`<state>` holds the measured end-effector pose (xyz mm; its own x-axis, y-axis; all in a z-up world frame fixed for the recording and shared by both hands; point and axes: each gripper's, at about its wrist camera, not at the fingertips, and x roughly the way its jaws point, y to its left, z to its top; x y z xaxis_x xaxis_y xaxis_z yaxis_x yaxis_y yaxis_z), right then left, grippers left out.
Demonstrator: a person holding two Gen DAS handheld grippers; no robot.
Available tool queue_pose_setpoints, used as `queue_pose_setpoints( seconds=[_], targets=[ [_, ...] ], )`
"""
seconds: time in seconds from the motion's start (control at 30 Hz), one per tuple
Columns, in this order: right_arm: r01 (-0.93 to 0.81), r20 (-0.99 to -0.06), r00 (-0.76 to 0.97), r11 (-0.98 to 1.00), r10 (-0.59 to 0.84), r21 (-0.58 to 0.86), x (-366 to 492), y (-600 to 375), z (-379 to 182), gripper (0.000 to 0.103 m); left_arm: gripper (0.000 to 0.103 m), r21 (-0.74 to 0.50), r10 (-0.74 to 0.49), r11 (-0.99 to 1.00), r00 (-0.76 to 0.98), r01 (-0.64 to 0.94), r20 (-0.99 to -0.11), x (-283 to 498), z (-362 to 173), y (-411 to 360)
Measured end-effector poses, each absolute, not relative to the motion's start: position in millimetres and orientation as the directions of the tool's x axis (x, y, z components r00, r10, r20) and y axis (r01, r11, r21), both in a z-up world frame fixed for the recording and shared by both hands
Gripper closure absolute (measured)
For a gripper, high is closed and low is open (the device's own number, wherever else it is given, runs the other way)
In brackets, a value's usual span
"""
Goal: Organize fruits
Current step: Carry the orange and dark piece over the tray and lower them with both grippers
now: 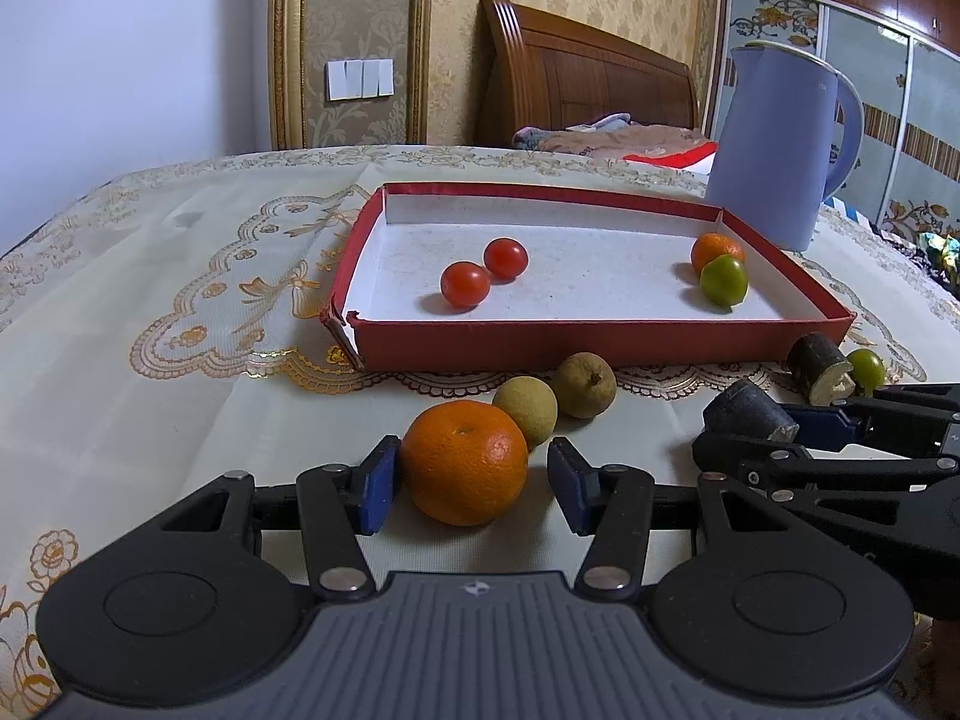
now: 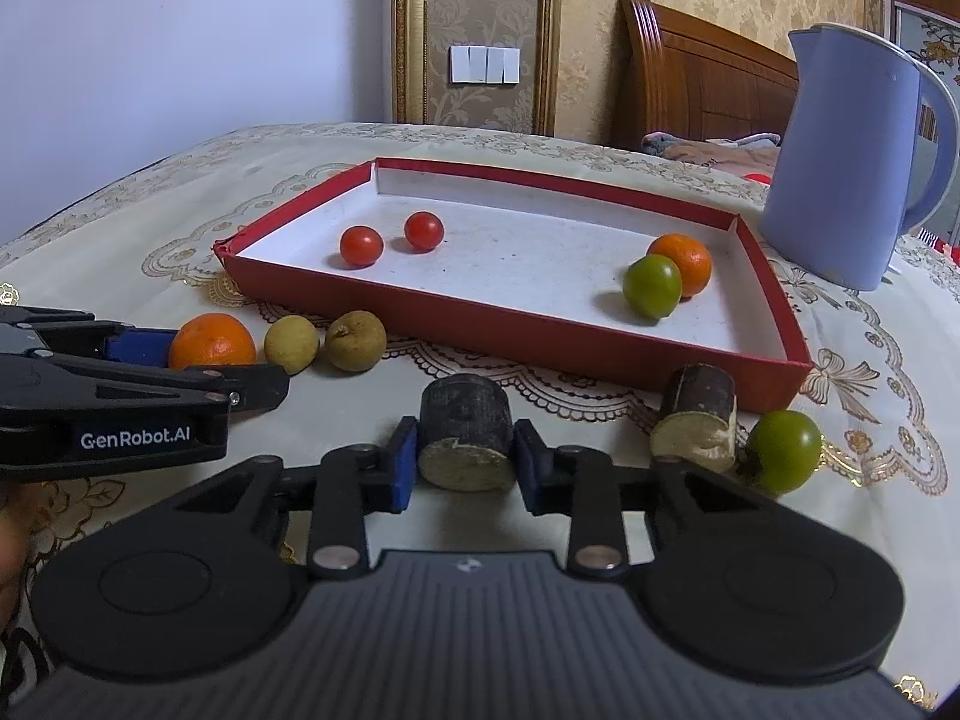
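Left wrist view shows your left gripper (image 1: 471, 483) with fingers wide around the orange (image 1: 463, 462) on the table (image 1: 150, 372), one pad touching, the other apart. Right wrist view has your right gripper (image 2: 465, 468) holding the dark cane piece (image 2: 467, 441). Beyond, the red tray (image 2: 540, 336) holds two tomatoes (image 2: 361, 245), an orange and a green fruit.

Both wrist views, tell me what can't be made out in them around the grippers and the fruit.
- Left wrist view: the right gripper is cut off by the right edge; its grip on the dark stem piece can't be judged here.
- Right wrist view: the left gripper hides the lower orange; contact unclear.
- Left wrist view: the small green fruit is half hidden behind the second stem piece.
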<state>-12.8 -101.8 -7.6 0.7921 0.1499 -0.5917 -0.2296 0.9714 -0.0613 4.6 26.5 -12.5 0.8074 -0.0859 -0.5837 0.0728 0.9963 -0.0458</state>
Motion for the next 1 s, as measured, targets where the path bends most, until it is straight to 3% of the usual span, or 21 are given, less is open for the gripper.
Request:
queue_pose_setpoints(
  seconds=[0.43, 0.57, 1.0],
  targets=[
    [-0.190, -0.584, 0.801, 0.981, 0.132, -0.038, -12, -108, -7, 0.073, 0.051, -0.040, -0.083, 0.997, 0.808, 0.073, -0.584, 6, -13, 25],
    [-0.166, -0.574, 0.809, 0.986, 0.126, -0.018, -12, -113, -6, 0.072, 0.060, -0.056, -0.075, 0.997, 0.813, 0.052, -0.578, 4, -13, 29],
    [-0.140, -0.529, 0.839, 0.990, 0.123, 0.008, -18, -120, -2, 0.072, 0.061, -0.115, -0.082, 0.993, 0.827, 0.021, -0.556, -1, -8, 42]
  ],
)
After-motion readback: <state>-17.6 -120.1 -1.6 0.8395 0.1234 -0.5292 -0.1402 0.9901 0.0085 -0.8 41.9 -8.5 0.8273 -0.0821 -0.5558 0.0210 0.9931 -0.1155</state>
